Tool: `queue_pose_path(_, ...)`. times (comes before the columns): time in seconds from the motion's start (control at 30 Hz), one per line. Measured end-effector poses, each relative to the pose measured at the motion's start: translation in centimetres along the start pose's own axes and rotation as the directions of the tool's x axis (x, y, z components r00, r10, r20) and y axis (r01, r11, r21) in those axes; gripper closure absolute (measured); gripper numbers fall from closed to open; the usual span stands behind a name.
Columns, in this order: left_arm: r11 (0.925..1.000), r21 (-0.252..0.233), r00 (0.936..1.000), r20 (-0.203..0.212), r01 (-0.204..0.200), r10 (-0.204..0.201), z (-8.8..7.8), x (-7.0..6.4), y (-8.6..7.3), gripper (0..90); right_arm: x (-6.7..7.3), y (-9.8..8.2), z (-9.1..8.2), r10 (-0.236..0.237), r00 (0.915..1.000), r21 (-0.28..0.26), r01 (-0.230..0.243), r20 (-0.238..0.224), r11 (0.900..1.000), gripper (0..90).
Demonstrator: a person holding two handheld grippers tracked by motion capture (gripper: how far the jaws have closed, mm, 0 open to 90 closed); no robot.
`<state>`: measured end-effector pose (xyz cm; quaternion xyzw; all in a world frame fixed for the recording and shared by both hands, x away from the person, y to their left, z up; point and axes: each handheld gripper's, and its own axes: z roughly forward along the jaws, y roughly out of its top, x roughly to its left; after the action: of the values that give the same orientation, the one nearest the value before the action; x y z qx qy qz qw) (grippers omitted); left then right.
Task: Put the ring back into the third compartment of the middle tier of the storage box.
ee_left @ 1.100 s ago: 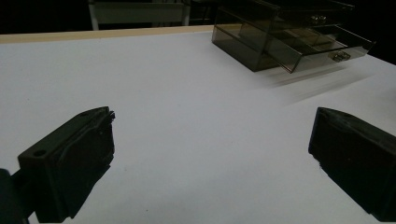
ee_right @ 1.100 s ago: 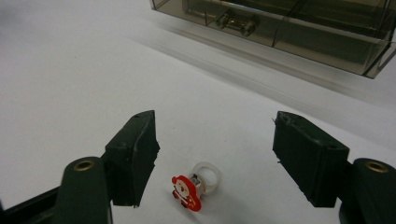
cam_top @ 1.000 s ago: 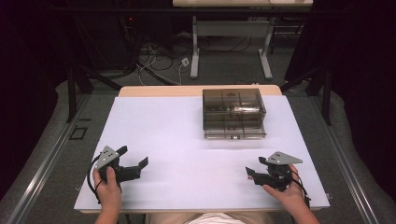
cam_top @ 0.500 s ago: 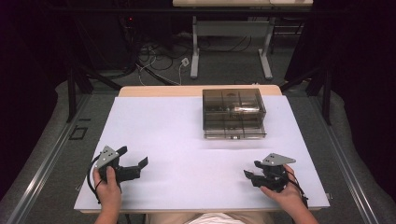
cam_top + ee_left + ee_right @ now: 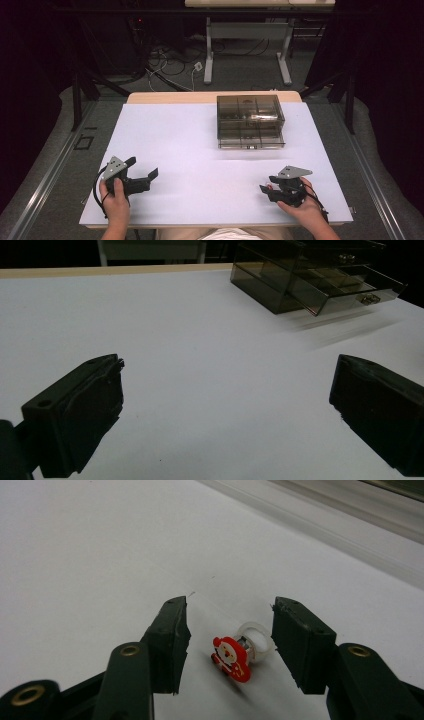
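Note:
A small toy ring (image 5: pixel 234 656) with a red and white Santa figure on a clear band lies on the white table sheet (image 5: pixel 200 150). My right gripper (image 5: pixel 230 625) is low at the near right of the table (image 5: pixel 266 183), one jaw on each side of the ring. Its jaws have just been closing, but gaps remain on both sides and neither pad touches the ring. My left gripper (image 5: pixel 143 167) rests at the near left, jaws wide open (image 5: pixel 227 385) with nothing between them.
A smoky transparent drawer box (image 5: pixel 250 122) stands at the back right of the sheet, its lower drawer (image 5: pixel 345 292) pulled slightly out. A table frame and cables (image 5: pixel 170 60) are on the floor beyond the far edge.
The right gripper's jaws have narrowed and the hand has shifted slightly left. The left gripper has not moved.

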<state>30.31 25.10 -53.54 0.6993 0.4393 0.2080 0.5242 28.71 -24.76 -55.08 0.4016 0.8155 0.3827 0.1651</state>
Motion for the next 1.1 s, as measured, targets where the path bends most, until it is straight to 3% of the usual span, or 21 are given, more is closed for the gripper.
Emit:
queue_pose_path(0.47,1.0,0.005,1.0,0.002,0.007,-0.007,0.04,0.08,-0.04,1.5,-0.06,-0.23,0.31,0.0,0.9999,0.04,0.0,-0.013,0.999,53.6)
queue_pose_path(1.1,0.9999,0.009,0.9999,0.001,0.013,-0.013,0.07,0.06,-0.05,1.9,-0.21,-0.47,0.76,-0.016,0.9997,0.047,0.016,0.019,0.999,65.8)
